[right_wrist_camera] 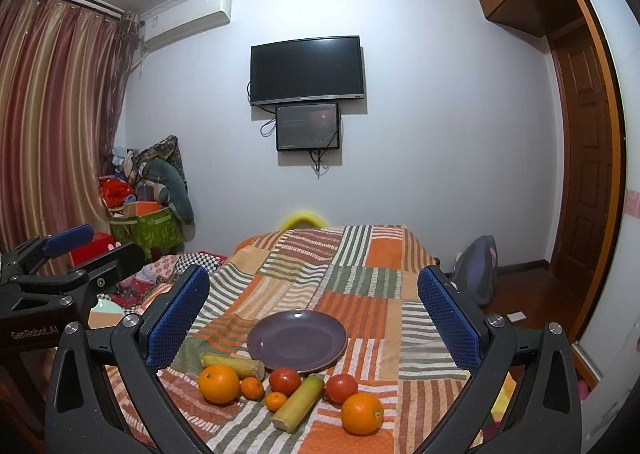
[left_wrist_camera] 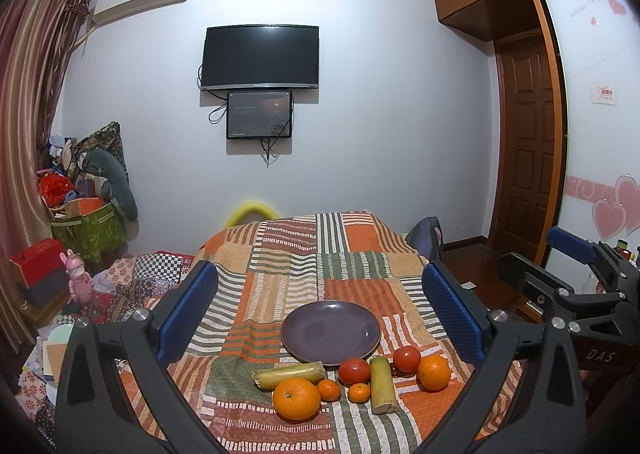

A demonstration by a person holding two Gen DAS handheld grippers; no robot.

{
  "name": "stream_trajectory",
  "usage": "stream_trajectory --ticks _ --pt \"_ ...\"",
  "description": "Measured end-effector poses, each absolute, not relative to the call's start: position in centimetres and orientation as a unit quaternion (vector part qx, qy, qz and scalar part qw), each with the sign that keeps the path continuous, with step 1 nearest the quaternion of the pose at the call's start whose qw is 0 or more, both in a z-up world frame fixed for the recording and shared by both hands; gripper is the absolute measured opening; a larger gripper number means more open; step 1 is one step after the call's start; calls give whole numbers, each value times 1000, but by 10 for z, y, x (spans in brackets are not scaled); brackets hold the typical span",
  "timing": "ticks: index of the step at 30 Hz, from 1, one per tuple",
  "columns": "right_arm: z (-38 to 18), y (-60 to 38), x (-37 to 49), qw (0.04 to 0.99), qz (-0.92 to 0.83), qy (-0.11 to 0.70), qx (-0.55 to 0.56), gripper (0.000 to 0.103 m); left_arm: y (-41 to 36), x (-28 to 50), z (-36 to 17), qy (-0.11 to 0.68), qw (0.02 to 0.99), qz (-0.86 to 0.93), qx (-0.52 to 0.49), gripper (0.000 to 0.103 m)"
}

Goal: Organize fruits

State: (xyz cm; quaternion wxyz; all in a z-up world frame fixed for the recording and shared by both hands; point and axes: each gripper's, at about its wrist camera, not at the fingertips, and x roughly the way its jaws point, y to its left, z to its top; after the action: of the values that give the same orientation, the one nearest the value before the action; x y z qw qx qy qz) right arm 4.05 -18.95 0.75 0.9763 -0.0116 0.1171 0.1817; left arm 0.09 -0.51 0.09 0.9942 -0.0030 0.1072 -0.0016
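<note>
On the left, the left tongs (left_wrist_camera: 320, 314) are released, the blue pads (left_wrist_camera: 188, 310) wide apart and holding nothing, raised above the fruits. The fruits lie in a loose row on the striped cloth (left_wrist_camera: 280, 274) of the bench, just in front of the empty purple plate (left_wrist_camera: 330, 328); I judge the plate is where they should go, so nothing is organized yet. From left to right: a big orange (left_wrist_camera: 296, 398), a sugarcane piece (left_wrist_camera: 289, 373) behind it, two small mandarins (left_wrist_camera: 329, 389), a tomato (left_wrist_camera: 354, 370), a second cane piece (left_wrist_camera: 382, 385), another tomato (left_wrist_camera: 407, 359), and a second orange (left_wrist_camera: 434, 372). The right tongs (right_wrist_camera: 312, 318) are also released and empty, well above the bench. Readable writing: "GenRobot.AI" and "DAS" on the tool bodies.
</note>
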Motion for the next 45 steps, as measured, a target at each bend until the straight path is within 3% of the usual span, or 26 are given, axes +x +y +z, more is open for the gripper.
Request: stream_trajectory --ticks 45 --pt "12 -190 38 976 184 117 -10 103 -5 1 -1 107 994 -1 -3 103"
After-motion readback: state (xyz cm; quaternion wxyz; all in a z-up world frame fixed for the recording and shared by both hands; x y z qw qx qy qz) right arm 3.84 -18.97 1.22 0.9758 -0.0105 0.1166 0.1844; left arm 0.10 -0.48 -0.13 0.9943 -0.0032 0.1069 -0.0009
